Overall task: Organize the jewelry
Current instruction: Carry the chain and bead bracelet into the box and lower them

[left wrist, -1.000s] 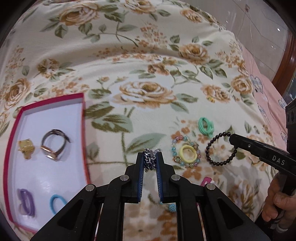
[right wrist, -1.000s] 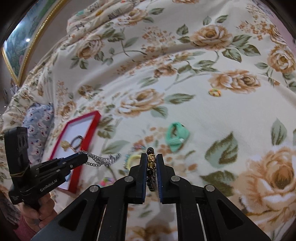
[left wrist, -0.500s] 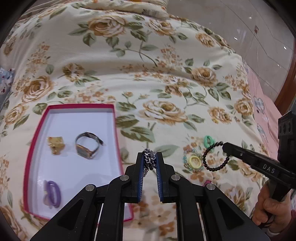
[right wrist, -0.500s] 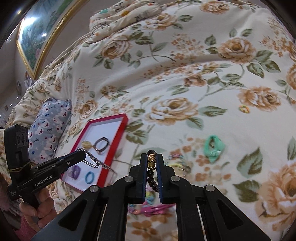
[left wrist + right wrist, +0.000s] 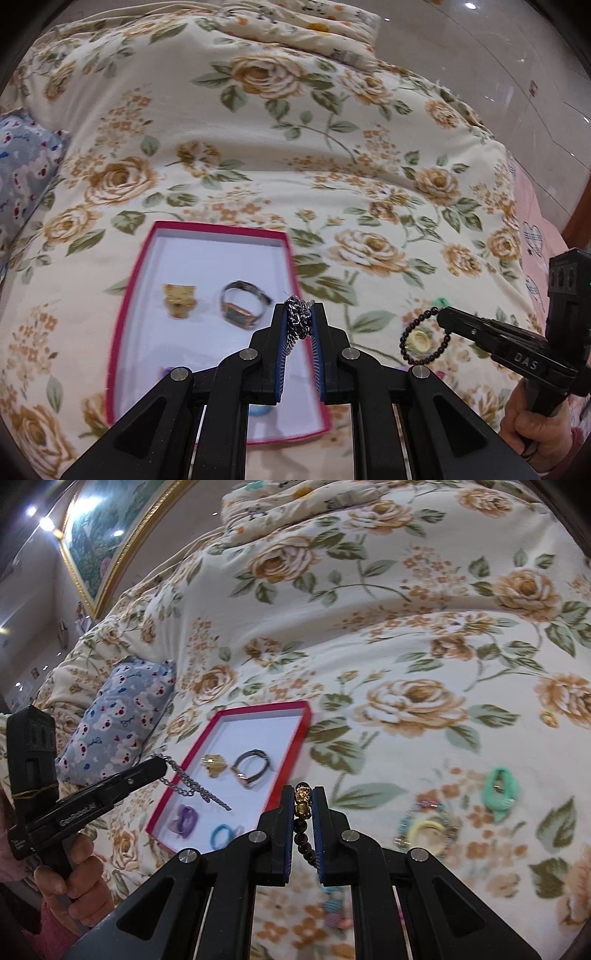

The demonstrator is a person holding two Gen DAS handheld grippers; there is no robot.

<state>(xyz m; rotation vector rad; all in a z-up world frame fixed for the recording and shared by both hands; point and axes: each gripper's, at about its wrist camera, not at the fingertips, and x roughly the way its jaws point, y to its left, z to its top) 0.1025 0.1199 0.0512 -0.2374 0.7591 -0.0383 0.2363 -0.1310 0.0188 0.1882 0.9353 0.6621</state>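
Left gripper clenched on a silver chain — links bunched between the blue-ribbed pads, the free end dangling over the tray's near-left rim in the right wrist view. Right gripper clamped on a black bead bracelet at its gold charm, the loop hanging free in the air.

Versus 0.5 s ago: both grippers have risen and swung toward the red-rimmed tray, which now sits directly ahead at 12 o'clock of the left gripper.

In the tray: a gold piece, a metal ring, a purple hair tie and a blue hair tie.

At 3 o'clock of the right gripper, on the floral quilt: a green hair tie and a yellow ring inside a beaded bracelet — blurred. A patterned blue pillow lies at 10 o'clock.
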